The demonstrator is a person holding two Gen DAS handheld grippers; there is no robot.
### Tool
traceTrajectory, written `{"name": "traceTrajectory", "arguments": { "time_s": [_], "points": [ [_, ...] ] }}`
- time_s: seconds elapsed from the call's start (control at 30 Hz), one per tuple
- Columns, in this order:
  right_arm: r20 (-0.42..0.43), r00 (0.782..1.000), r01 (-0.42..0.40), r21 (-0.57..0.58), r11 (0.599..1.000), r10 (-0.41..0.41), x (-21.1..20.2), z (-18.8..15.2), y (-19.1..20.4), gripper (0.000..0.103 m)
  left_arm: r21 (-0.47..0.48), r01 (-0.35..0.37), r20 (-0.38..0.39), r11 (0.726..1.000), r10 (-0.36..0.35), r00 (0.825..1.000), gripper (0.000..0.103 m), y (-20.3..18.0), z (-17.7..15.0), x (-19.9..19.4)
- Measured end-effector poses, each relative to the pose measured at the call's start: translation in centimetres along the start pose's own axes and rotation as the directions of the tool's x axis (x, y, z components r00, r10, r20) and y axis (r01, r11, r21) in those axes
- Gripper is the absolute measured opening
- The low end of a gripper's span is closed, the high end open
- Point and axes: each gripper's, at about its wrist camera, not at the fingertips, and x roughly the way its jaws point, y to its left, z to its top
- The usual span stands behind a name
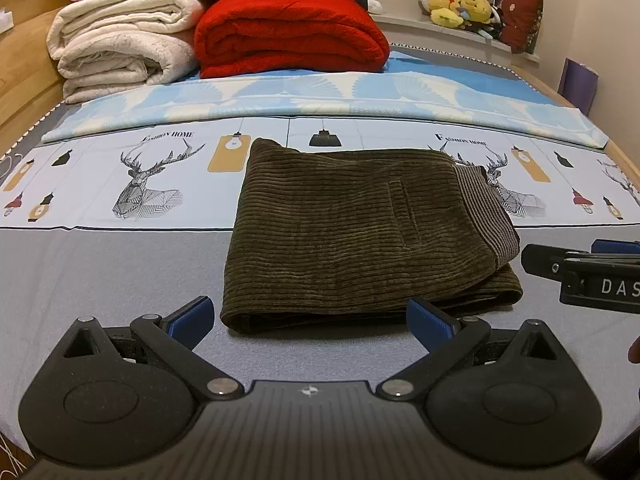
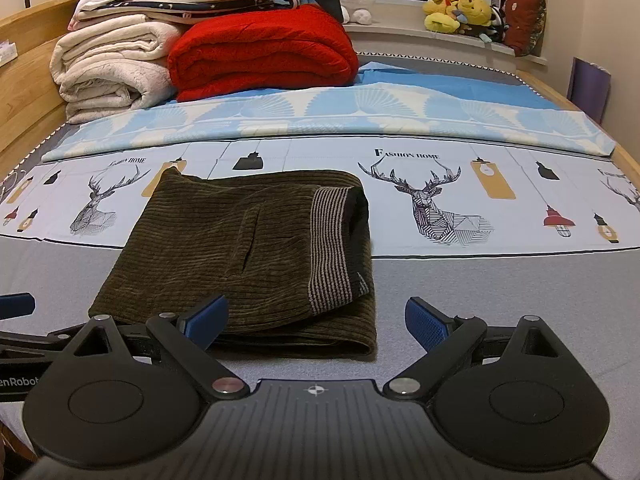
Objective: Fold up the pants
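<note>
Dark olive corduroy pants (image 1: 360,228) lie folded into a compact rectangle on the bed, with a striped waistband (image 1: 486,208) at the right end. In the right wrist view the same pants (image 2: 240,256) sit left of centre. My left gripper (image 1: 312,320) is open just in front of the pants' near edge, holding nothing. My right gripper (image 2: 316,324) is open at the pants' near right corner, its left finger over the fabric edge, gripping nothing. The right gripper (image 1: 580,272) also shows at the right edge of the left wrist view.
The bed sheet (image 1: 120,264) is grey with a deer print band. A light blue folded cover (image 1: 320,96) lies across behind the pants. Rolled cream blankets (image 1: 120,48) and a red blanket (image 1: 288,32) are stacked at the back. Plush toys (image 1: 460,4) sit on the windowsill.
</note>
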Motion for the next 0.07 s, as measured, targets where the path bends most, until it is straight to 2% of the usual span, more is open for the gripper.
{"name": "traceTrajectory", "arguments": {
  "time_s": [0.07],
  "points": [
    [0.0, 1.0, 0.0, 0.0, 1.0, 0.0, 0.01, 0.0, 0.03, 0.095, -0.001, 0.001, -0.002, 1.0, -0.001, 1.0, 0.102, 0.04, -0.01, 0.01]
  ]
}}
